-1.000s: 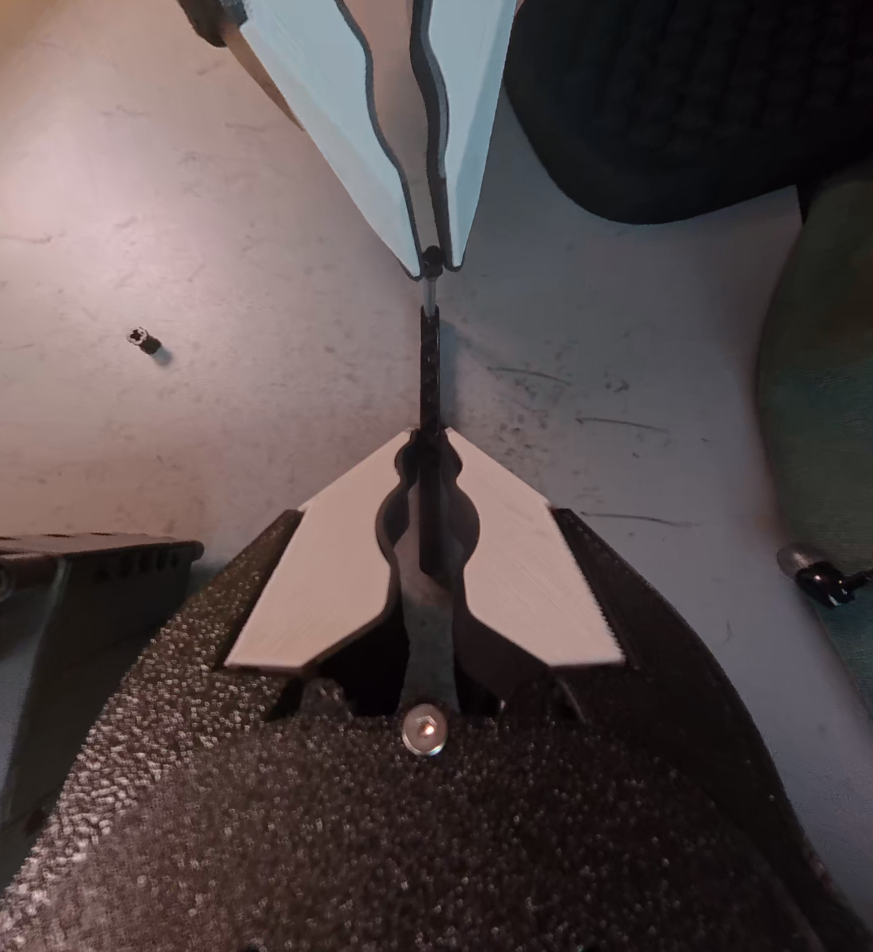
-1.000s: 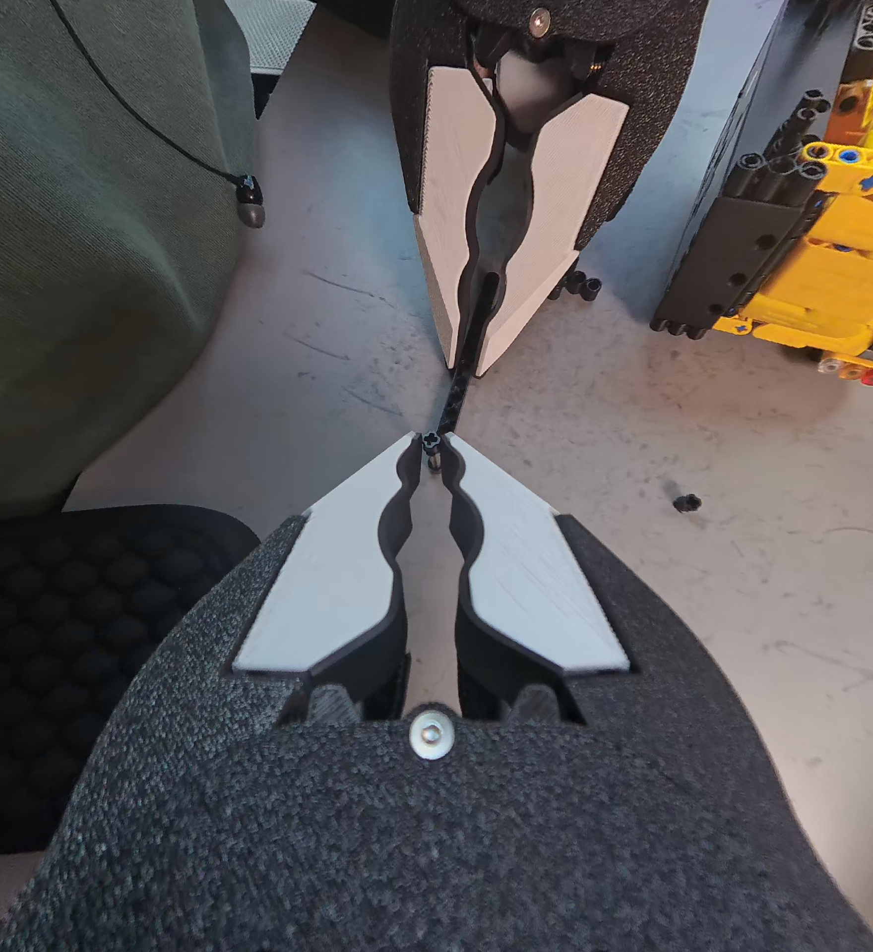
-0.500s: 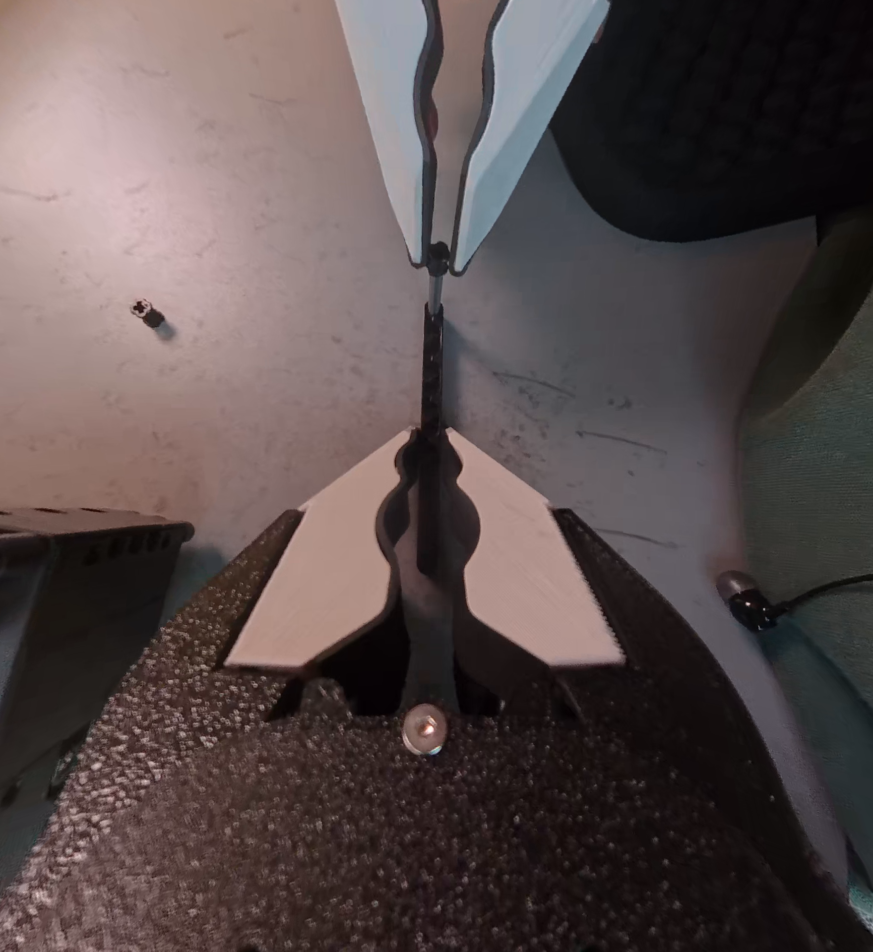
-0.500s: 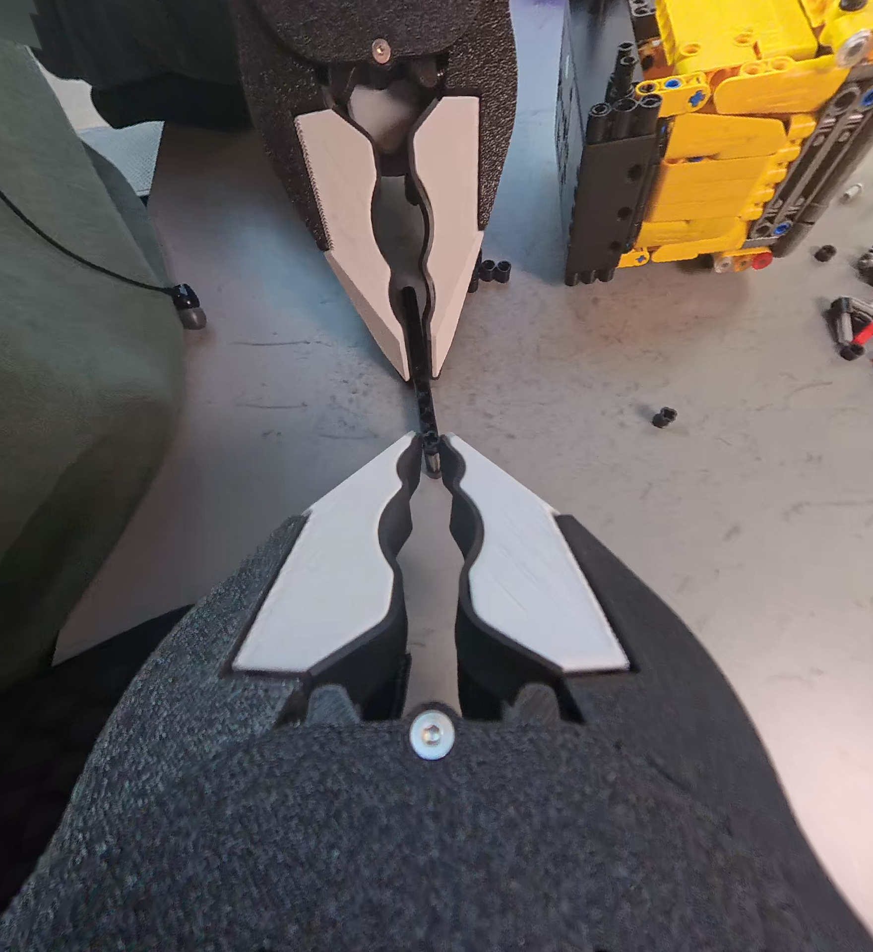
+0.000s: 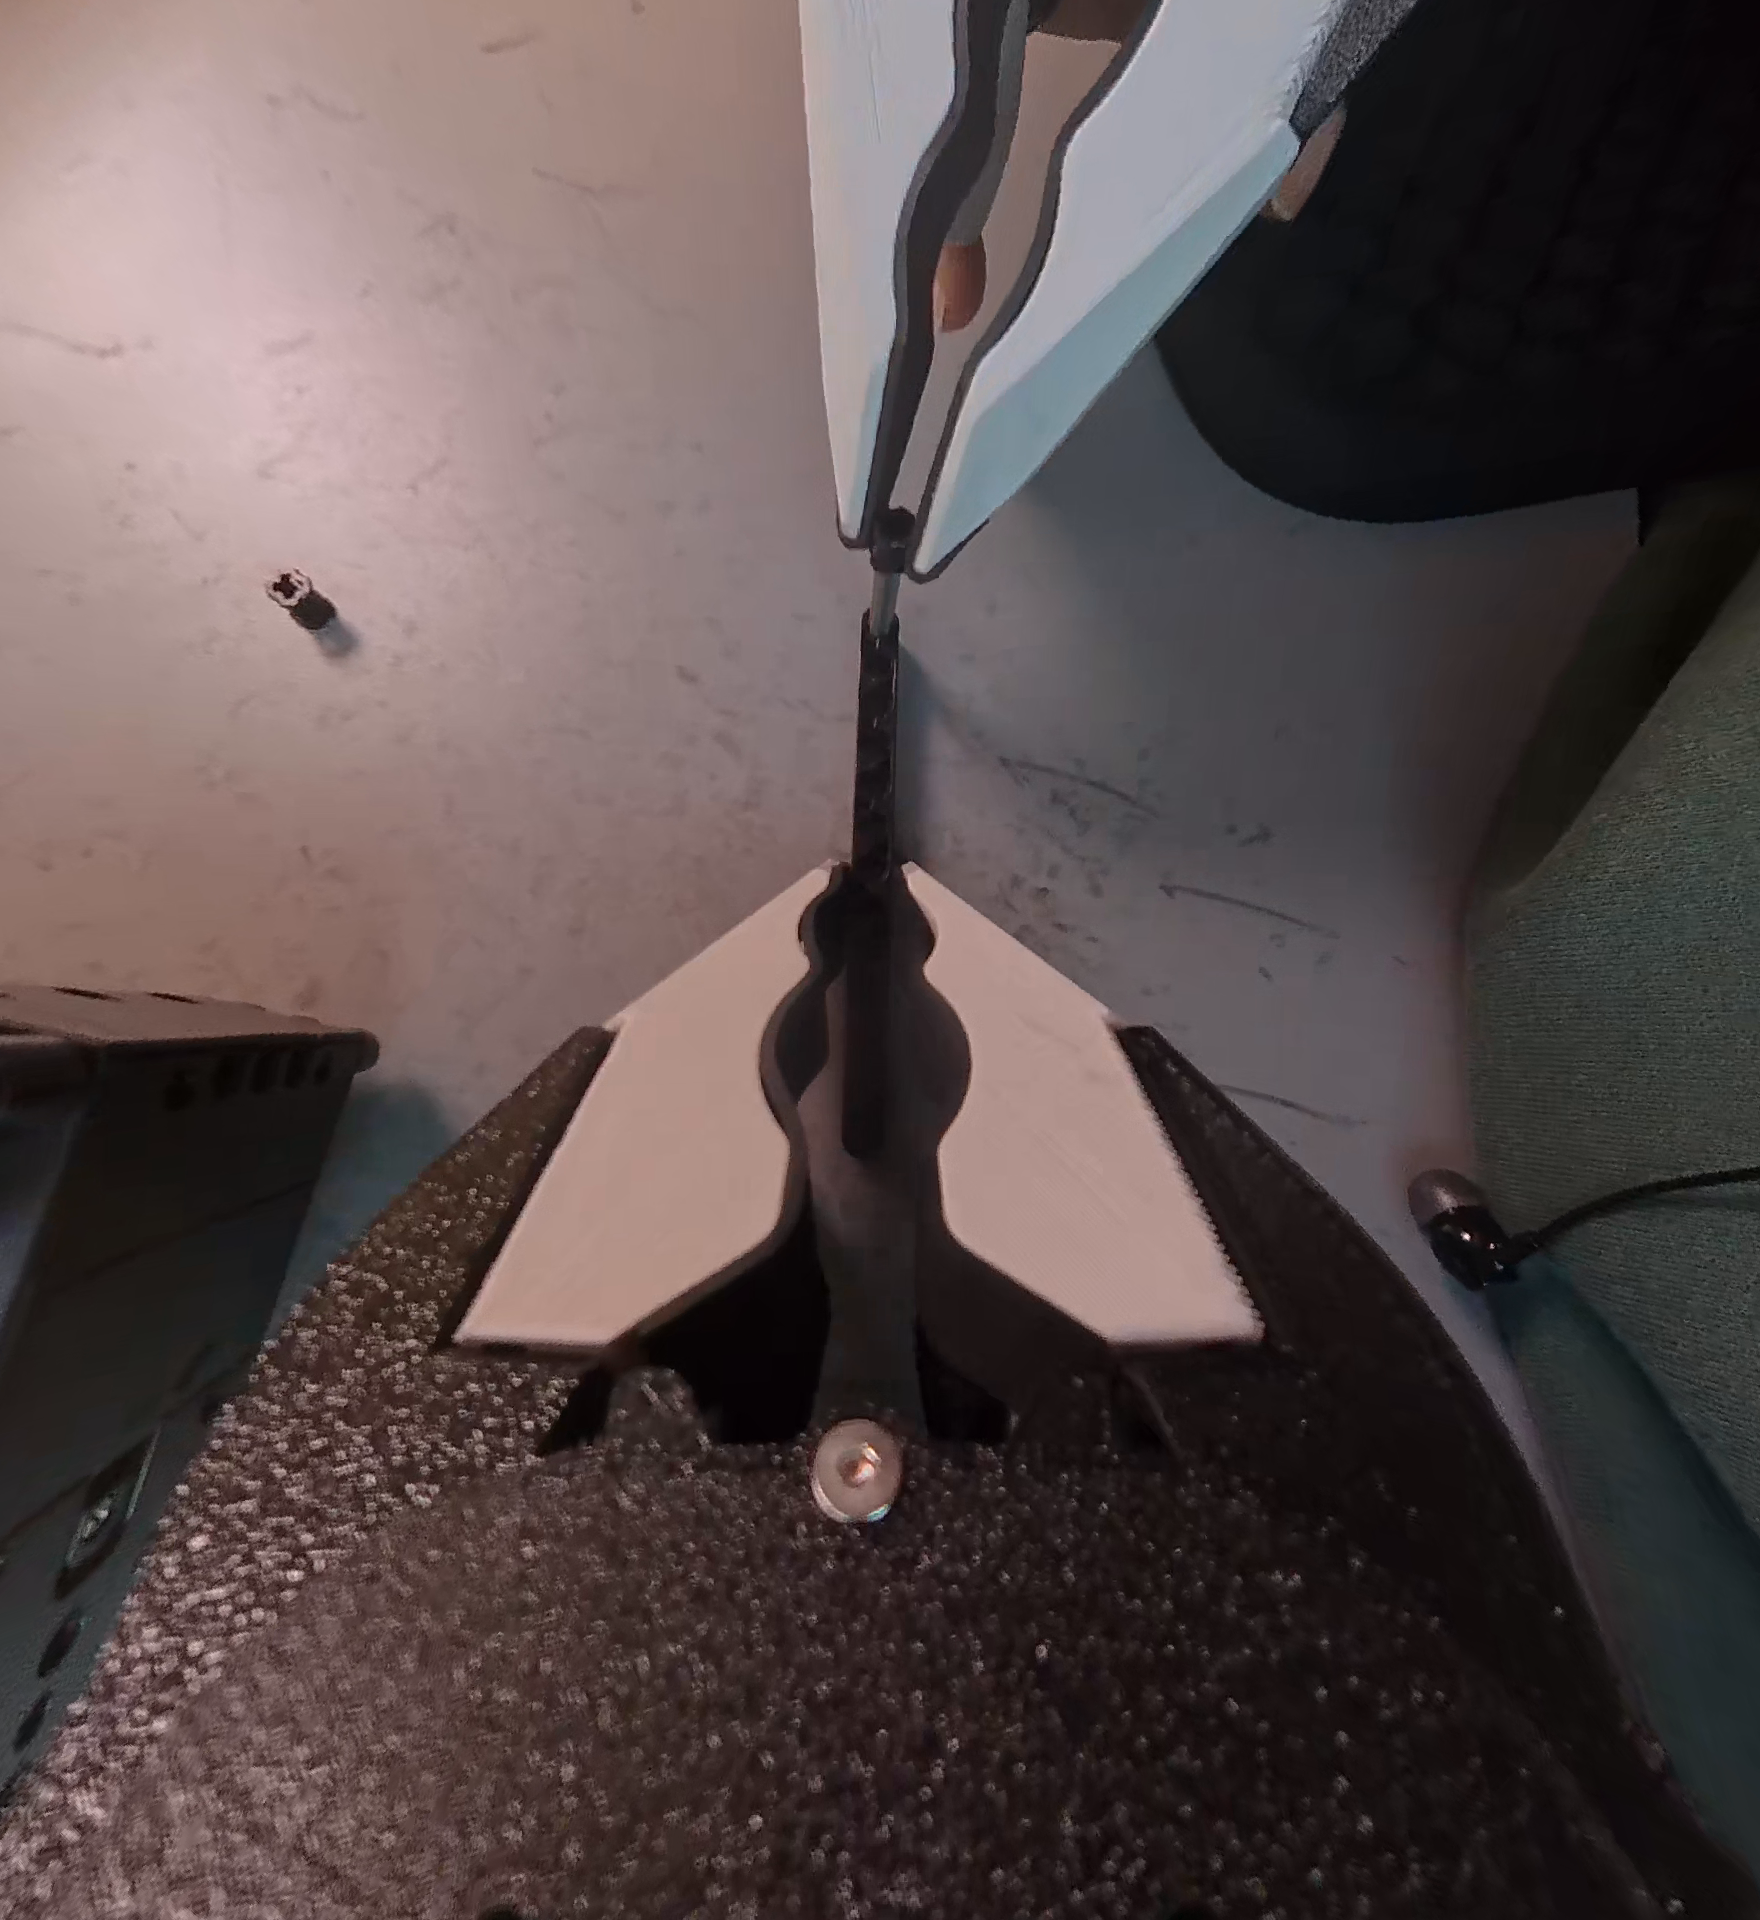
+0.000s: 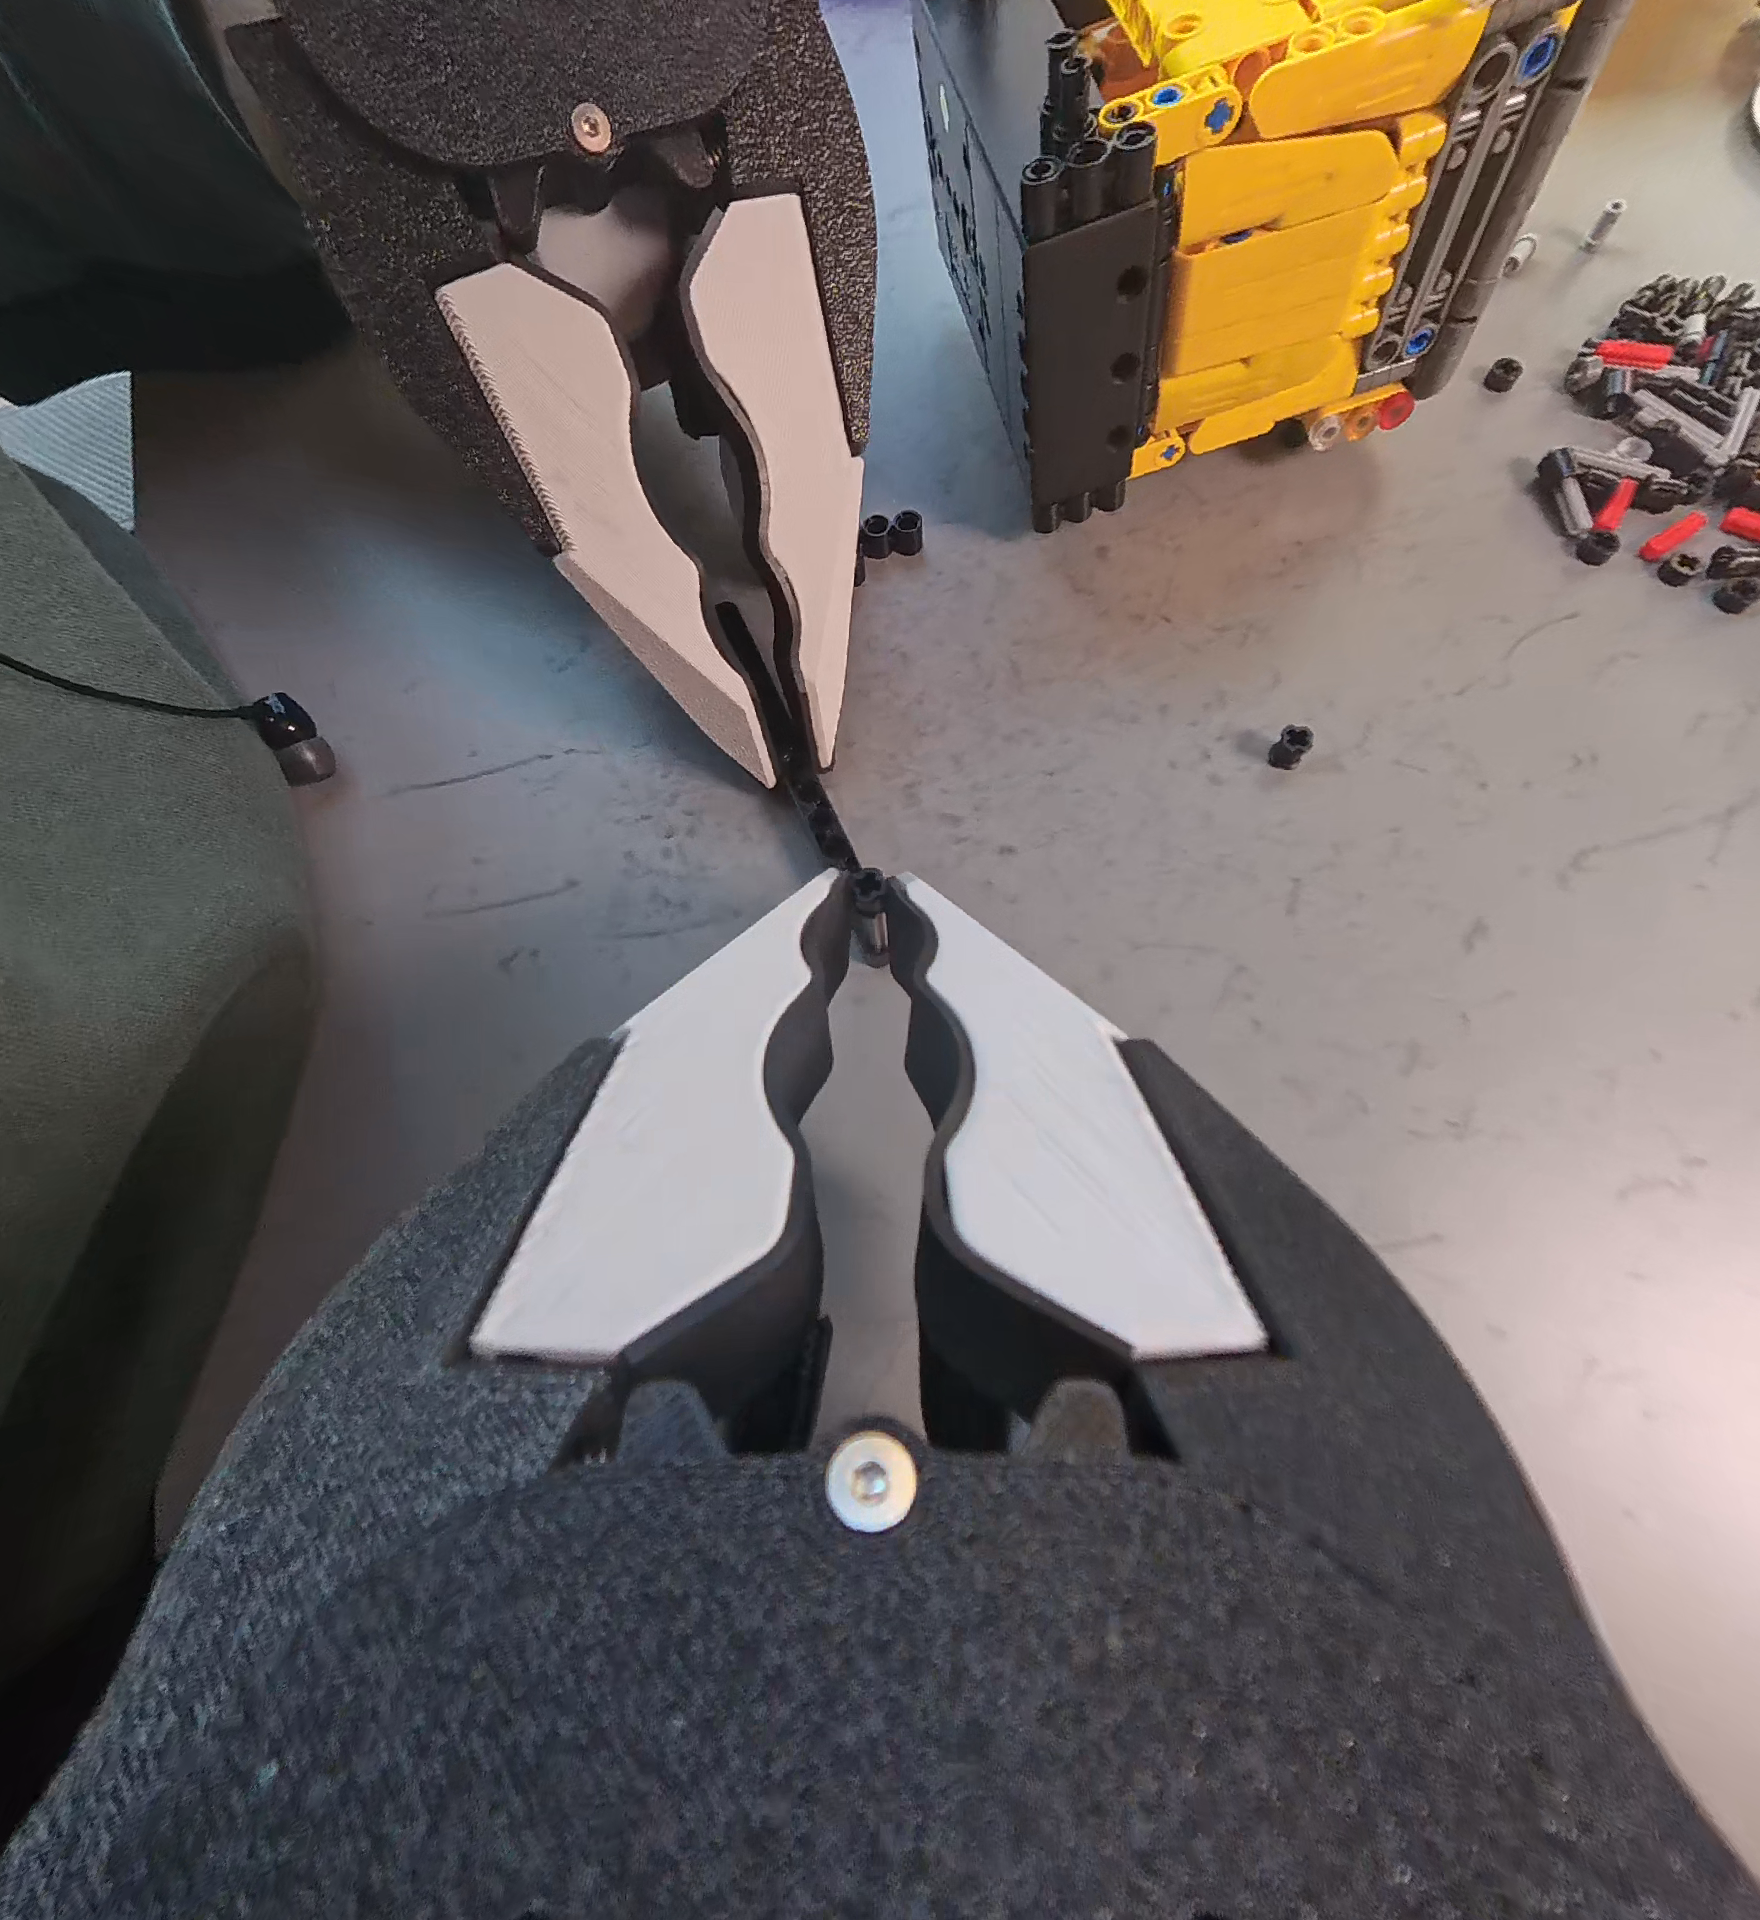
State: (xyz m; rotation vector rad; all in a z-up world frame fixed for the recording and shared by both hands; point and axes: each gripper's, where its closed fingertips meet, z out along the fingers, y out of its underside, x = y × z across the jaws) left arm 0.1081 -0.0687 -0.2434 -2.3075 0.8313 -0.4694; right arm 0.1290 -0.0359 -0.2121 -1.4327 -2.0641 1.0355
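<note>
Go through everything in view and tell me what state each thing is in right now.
Left tongs: shut on the black beam.
Right tongs: shut on the small pin.
Black beam: held off the table, level between both tongs.
Small pin: at the beam's end.
Yellow block model: assembled, standing.
Loose bush: lying alone.

On the tabletop [image 6: 1271, 1039], the brick model [image 6: 1271, 260] stands at one o'clock from the right gripper [image 6: 868, 894]; a heap of loose pieces [image 6: 1707, 436] lies to the model's right. The left gripper [image 6: 798, 764] sits opposite at twelve, a thin beam [image 5: 878, 748] spanning between them.
</note>
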